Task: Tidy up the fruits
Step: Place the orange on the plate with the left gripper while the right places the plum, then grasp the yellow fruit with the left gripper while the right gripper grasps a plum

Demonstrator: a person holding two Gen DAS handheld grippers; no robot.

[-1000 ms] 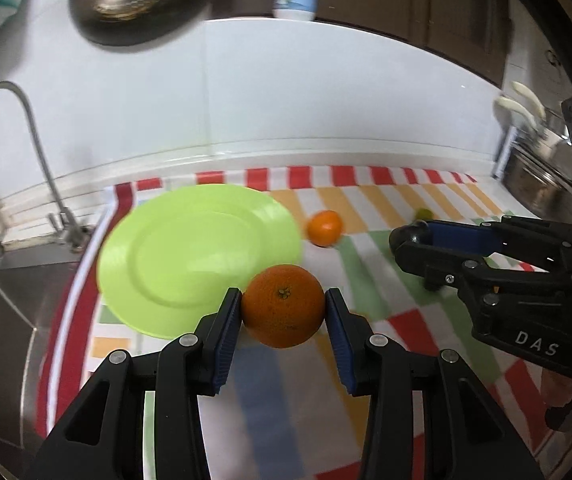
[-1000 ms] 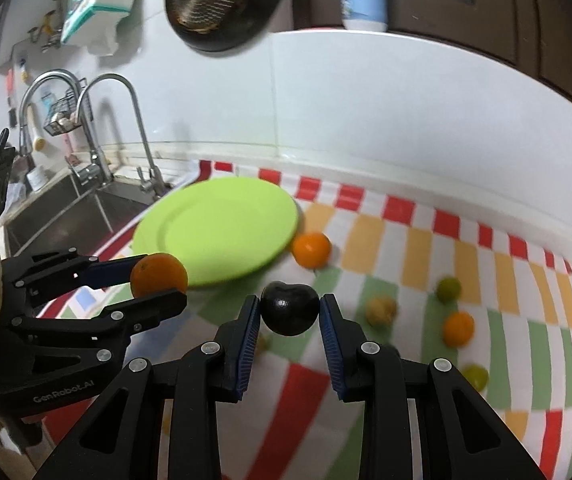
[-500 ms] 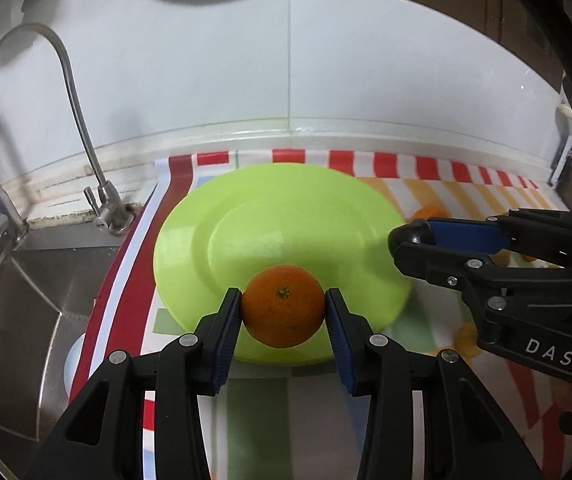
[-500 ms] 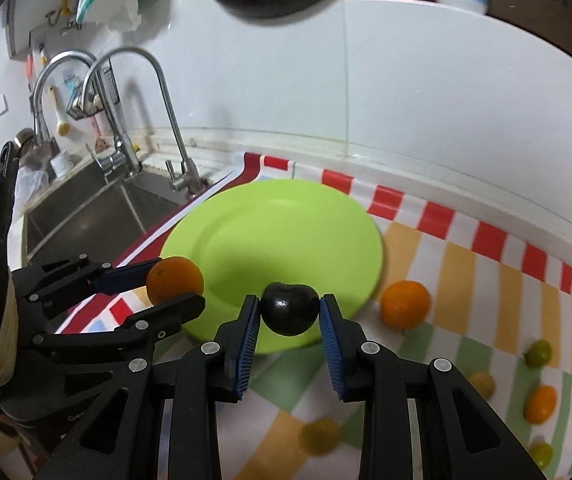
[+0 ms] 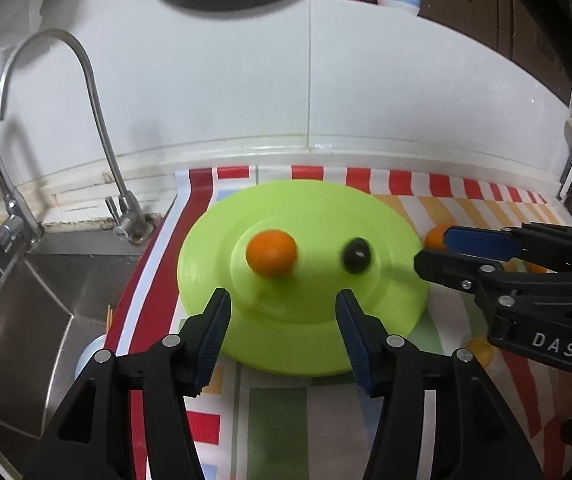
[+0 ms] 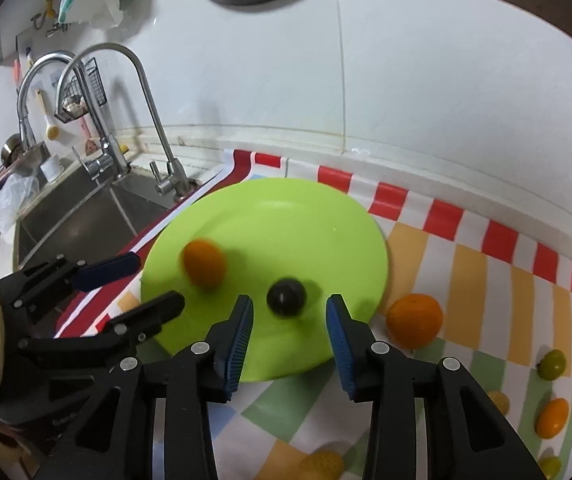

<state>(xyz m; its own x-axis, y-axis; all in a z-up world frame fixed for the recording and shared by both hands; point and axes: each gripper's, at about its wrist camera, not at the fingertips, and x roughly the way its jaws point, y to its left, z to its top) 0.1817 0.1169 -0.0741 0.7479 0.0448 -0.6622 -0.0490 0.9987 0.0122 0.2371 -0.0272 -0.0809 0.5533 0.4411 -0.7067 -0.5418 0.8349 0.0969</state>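
Note:
A lime green plate (image 5: 326, 208) (image 6: 286, 208) lies on the striped cloth beside the sink. An orange (image 5: 271, 253) (image 6: 203, 264) and a dark plum (image 5: 357, 255) (image 6: 286, 297) lie on the plate, both blurred. My left gripper (image 5: 281, 312) is open and empty just in front of the orange. My right gripper (image 6: 289, 322) is open and empty just in front of the plum. Each gripper also shows in the other view, the right one (image 5: 482, 256) and the left one (image 6: 133, 284).
A second orange (image 6: 414, 320) lies on the cloth right of the plate. Several small green, yellow and orange fruits (image 6: 552, 364) lie further right. A steel sink (image 5: 25, 300) with taps (image 5: 125, 216) is on the left. A white tiled wall stands behind.
Both grippers opened and let go: the orange and the plum dropped onto the plate. Both grippers had moved left over the plate before that.

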